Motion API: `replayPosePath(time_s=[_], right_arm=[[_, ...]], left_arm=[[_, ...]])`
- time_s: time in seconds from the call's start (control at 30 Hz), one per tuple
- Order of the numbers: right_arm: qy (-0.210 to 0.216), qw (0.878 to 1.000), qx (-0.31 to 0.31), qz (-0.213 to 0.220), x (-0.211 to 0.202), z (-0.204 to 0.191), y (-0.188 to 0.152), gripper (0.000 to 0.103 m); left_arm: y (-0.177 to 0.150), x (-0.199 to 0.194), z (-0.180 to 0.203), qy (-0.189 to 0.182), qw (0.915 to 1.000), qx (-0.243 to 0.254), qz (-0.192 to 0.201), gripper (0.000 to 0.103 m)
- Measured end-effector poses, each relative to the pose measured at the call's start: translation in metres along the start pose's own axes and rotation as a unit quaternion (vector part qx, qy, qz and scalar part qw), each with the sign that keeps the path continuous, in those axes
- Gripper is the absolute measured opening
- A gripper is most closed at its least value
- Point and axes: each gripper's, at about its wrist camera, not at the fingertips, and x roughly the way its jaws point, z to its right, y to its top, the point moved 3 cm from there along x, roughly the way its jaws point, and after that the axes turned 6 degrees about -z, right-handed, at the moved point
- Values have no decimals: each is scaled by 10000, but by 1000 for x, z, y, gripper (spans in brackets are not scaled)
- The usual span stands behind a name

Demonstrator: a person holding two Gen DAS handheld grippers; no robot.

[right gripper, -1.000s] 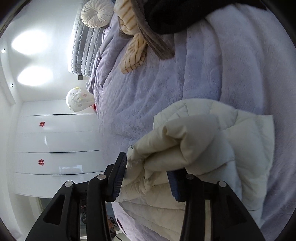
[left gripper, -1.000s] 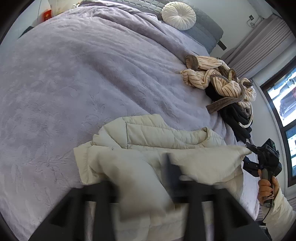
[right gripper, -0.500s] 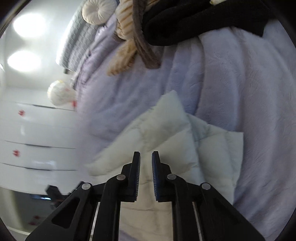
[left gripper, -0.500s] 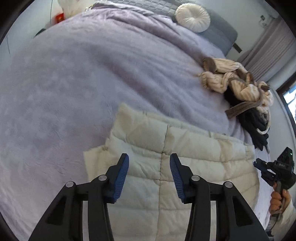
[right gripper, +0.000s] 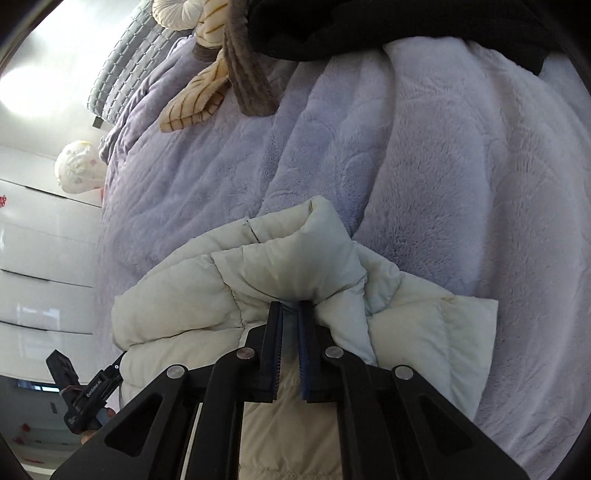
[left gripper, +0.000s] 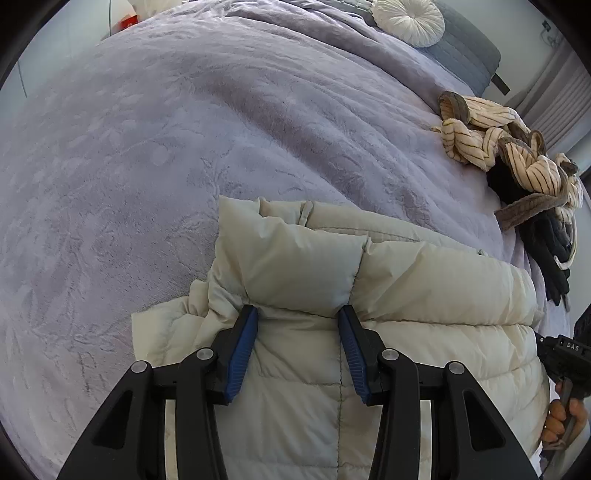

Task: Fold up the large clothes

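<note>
A cream quilted puffer jacket (left gripper: 388, 295) lies folded on the lavender bed cover (left gripper: 184, 147). My left gripper (left gripper: 298, 314) is open, its blue pads pressed against a puffy fold of the jacket at its left part. In the right wrist view my right gripper (right gripper: 291, 308) is shut on a bunched fold of the jacket (right gripper: 295, 266) at its right part. The right gripper's body and the hand on it show at the left wrist view's right edge (left gripper: 569, 362).
A striped cream and brown garment (left gripper: 495, 136) and a black garment (left gripper: 546, 236) are heaped at the bed's far right. A round white cushion (left gripper: 406, 18) lies by the grey headboard (left gripper: 465, 48). White wardrobe doors (right gripper: 44, 258) stand beyond the bed.
The jacket went from held up and bunched to lying folded on the bed. My left gripper has opened and pushed into a fold. My right gripper has closed and now pinches a fold.
</note>
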Motion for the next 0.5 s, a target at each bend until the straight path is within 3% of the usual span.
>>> replayPosePath(time_s=[0.17, 0.37, 0.5], right_arm=[[-9, 10000, -46, 28, -15, -3, -2, 7], [-299, 9991, -248, 194, -44, -18, -16, 7], [-226, 9991, -274, 223, -60, -24, -35, 12]], left_arm=[[5, -19, -10, 1, 9997, -232, 114, 48], [-8, -48, -14, 141, 9999, -28, 81, 48], [-28, -63, -16, 205, 9998, 18, -3, 51]])
